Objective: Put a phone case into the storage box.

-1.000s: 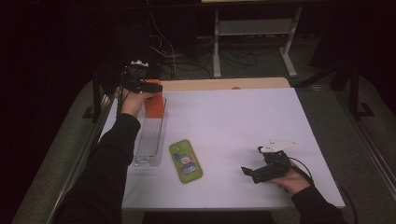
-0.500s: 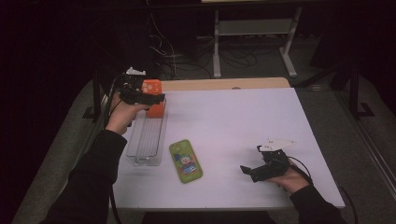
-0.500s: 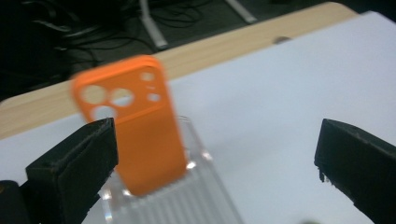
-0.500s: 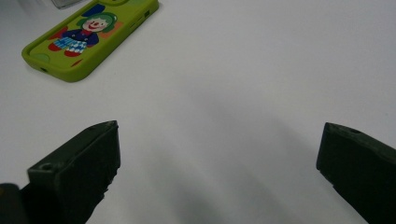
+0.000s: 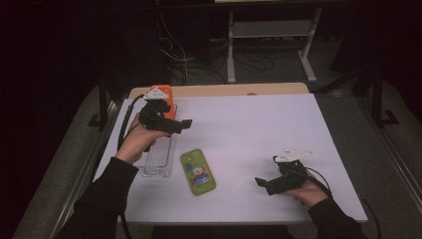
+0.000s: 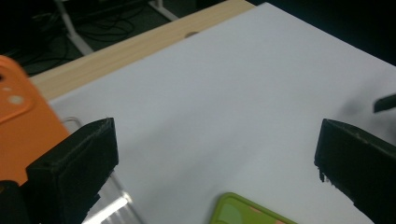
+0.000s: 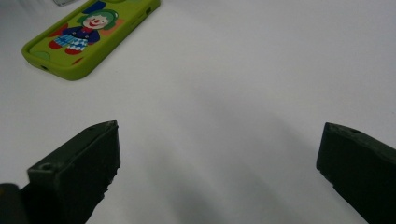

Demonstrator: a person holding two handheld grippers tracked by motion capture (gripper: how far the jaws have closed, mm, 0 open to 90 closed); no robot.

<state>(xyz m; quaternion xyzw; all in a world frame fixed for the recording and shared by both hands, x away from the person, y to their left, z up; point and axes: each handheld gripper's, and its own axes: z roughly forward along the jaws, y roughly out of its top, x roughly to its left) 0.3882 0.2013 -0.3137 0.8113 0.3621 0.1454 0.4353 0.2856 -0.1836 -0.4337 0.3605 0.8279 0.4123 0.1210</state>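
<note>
Your desk (image 5: pixel 278 129) is mostly bare white, so go biggest first: the clear tray (image 5: pixel 158 158) lies along the left edge with the orange phone case (image 5: pixel 166 99) standing at its far end, and the green clown case (image 5: pixel 198 171) lies flat just right of the tray, toward the near edge. Your left gripper (image 5: pixel 183 124) hangs over the tray's far half, fingers wide apart with nothing between them; the right gripper (image 5: pixel 262 182) rests near the near right corner, equally wide and empty. Looks like green is next, so I'd come down straight and pinch across its long sides. The right gripper view shows the clown print (image 7: pixel 84 29) clearly; the left gripper view catches just a green corner (image 6: pixel 247 211).
</note>
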